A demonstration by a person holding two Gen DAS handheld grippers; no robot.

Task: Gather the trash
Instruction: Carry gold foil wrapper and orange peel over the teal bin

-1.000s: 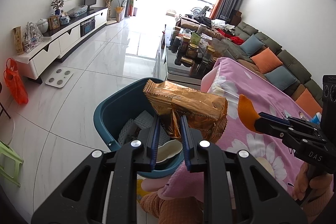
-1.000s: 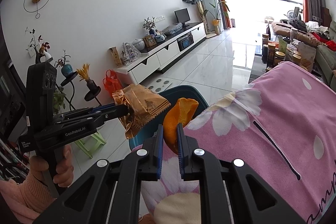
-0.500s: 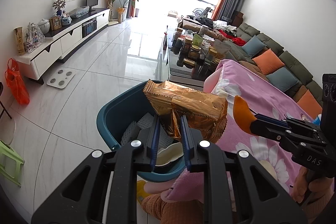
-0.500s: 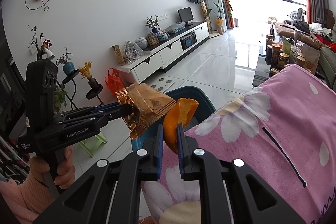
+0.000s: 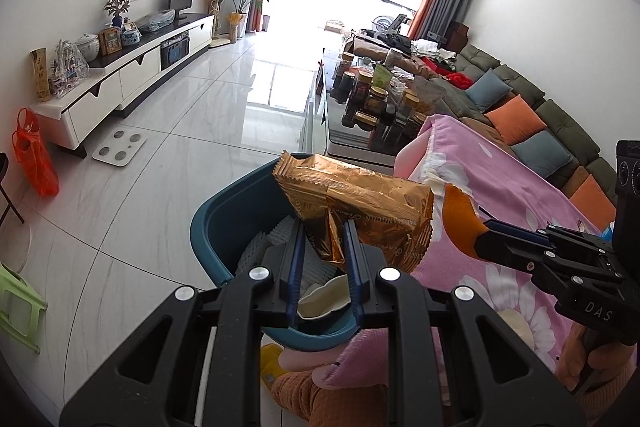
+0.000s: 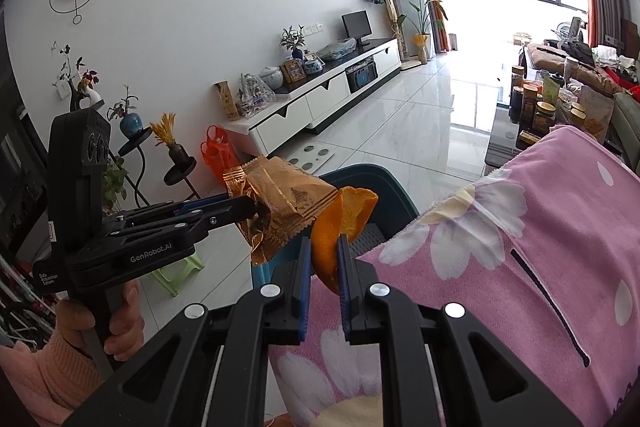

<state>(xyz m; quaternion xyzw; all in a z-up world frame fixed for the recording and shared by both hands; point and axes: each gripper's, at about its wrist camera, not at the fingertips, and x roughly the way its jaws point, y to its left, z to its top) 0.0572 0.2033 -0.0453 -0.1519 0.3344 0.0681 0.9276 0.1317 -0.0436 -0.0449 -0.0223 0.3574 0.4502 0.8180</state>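
Note:
My left gripper point(image 5: 323, 231) is shut on a crumpled gold snack wrapper point(image 5: 360, 203), held over a teal trash bin point(image 5: 224, 223) on the floor. White foam sheets point(image 5: 276, 247) and a white dish-like scrap point(image 5: 324, 297) lie inside the bin. My right gripper point(image 6: 324, 247) is shut on a piece of orange peel point(image 6: 344, 219), just right of the wrapper point(image 6: 280, 203) and near the bin's rim point(image 6: 360, 171). In the left wrist view the peel point(image 5: 458, 219) sticks out of the right gripper point(image 5: 478, 239) above the pink flowered cloth point(image 5: 500, 195).
The pink cloth point(image 6: 520, 227) covers the surface at the right. Beyond stand a glass table with several jars point(image 5: 376, 99), a sofa with cushions point(image 5: 520, 119), a white TV cabinet point(image 5: 120, 83), an orange bag point(image 5: 34, 159), a green stool point(image 5: 16, 303) and a scale point(image 5: 120, 147).
The right gripper has carried the orange peel a little to the left, closer to the wrapper and the bin. The left gripper has kept still with the wrapper.

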